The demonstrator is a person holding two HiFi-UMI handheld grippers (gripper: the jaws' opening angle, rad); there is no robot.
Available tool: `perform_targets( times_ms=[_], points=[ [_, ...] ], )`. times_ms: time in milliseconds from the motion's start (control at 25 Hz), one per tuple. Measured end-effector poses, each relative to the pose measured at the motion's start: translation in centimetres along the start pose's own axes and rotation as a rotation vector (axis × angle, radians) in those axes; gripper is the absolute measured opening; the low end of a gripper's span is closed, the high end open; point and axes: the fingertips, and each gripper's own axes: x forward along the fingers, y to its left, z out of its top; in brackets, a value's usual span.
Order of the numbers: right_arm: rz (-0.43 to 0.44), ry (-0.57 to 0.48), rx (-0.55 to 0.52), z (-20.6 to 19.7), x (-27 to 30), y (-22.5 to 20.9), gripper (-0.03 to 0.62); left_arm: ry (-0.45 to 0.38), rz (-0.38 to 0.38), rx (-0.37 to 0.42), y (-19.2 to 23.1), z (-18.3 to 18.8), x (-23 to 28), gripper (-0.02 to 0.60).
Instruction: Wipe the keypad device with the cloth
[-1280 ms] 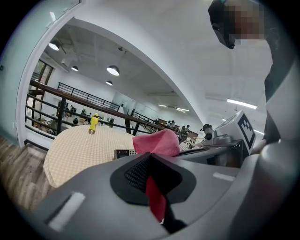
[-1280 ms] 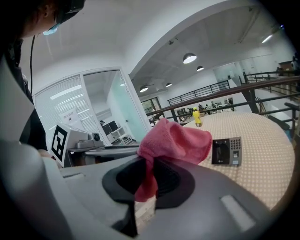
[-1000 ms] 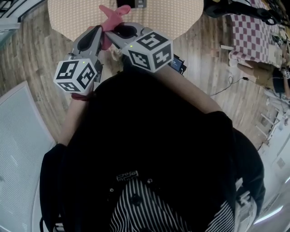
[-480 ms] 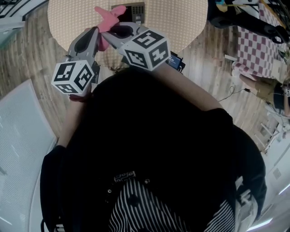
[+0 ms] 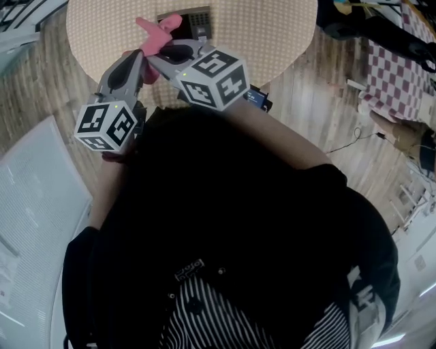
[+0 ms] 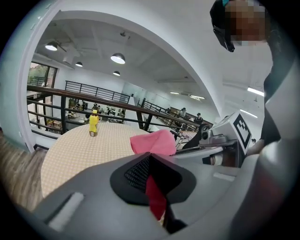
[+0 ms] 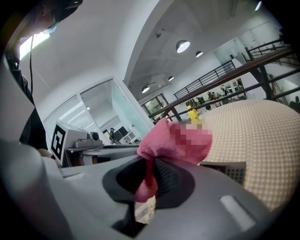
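One pink cloth [image 5: 155, 33] is being gripped twice: at the left, the fingers [image 6: 133, 172] of the left gripper [image 5: 136, 61] are being pressed shut on one fold, and those of the right gripper [image 5: 158, 54] on another. Right of them, the keypad device [image 5: 196, 19] is being carried by the counter [image 5: 272, 41]. With so bunched a cloth, little wiping face is being offered, and the device could be shoved aside.

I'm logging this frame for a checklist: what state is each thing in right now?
Left gripper: shut on the cloth.
Right gripper: shut on the cloth.
Cloth: bunched, held up between both grippers.
Keypad device: lying flat on the table.
Yellow bottle: upright on the table.
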Motion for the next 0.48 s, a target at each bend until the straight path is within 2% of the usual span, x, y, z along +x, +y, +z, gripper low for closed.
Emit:
perform_targets(
  times_ms=[200, 480],
  points=[
    [-0.016, -0.009, 0.014, 0.0, 0.8, -0.3, 0.049, 0.013, -0.011, 0.002, 0.8, -0.1, 0.3, 0.003],
    [-0.112, -0.055, 0.055, 1.1, 0.5, -3.4, 0.049, 0.043, -0.117, 0.043, 0.8, 0.7, 3.8, 0.003]
  ],
)
